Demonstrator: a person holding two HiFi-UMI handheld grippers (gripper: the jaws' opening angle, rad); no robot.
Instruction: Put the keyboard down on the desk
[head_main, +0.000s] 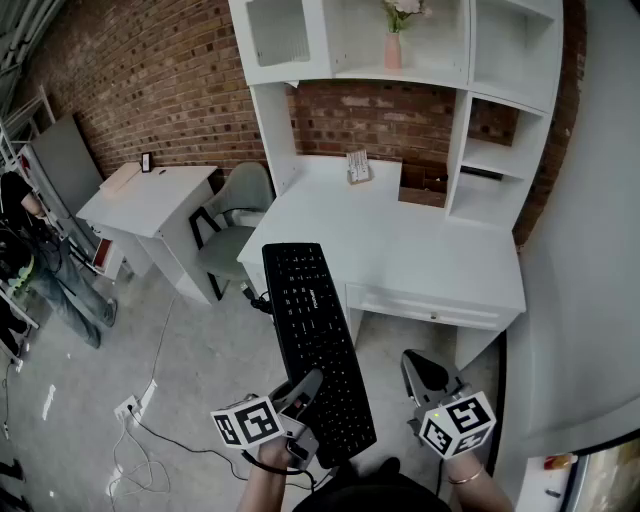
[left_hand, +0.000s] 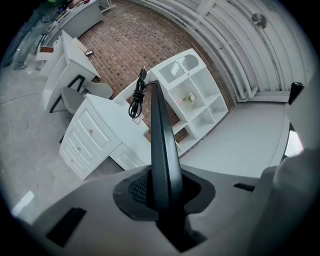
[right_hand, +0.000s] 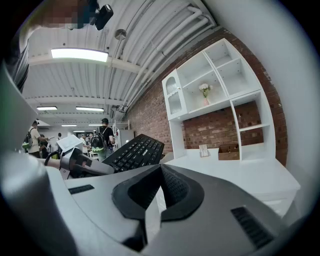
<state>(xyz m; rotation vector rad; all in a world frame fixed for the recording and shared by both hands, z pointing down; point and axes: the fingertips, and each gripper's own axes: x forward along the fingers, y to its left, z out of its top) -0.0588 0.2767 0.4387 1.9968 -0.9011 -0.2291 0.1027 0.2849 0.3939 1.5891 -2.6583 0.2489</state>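
My left gripper (head_main: 303, 397) is shut on the near left corner of a black keyboard (head_main: 313, 325), which hangs in the air in front of the white desk (head_main: 400, 250). The keyboard's far end reaches just over the desk's front left corner. In the left gripper view the keyboard (left_hand: 161, 135) shows edge-on between the pads of the left gripper (left_hand: 161, 196), its coiled cable (left_hand: 136, 98) dangling at the far end. My right gripper (head_main: 426, 378) hovers at the lower right, narrowly open and empty. In the right gripper view, the keyboard (right_hand: 135, 152) lies left of the right gripper (right_hand: 156, 200).
A hutch with shelves stands on the desk's back, holding a pink vase (head_main: 393, 48); a card stand (head_main: 358, 166) and a brown box (head_main: 422, 190) sit below. A grey chair (head_main: 238, 212) and a smaller white desk (head_main: 150, 200) stand left. Cables and a power strip (head_main: 130, 408) lie on the floor.
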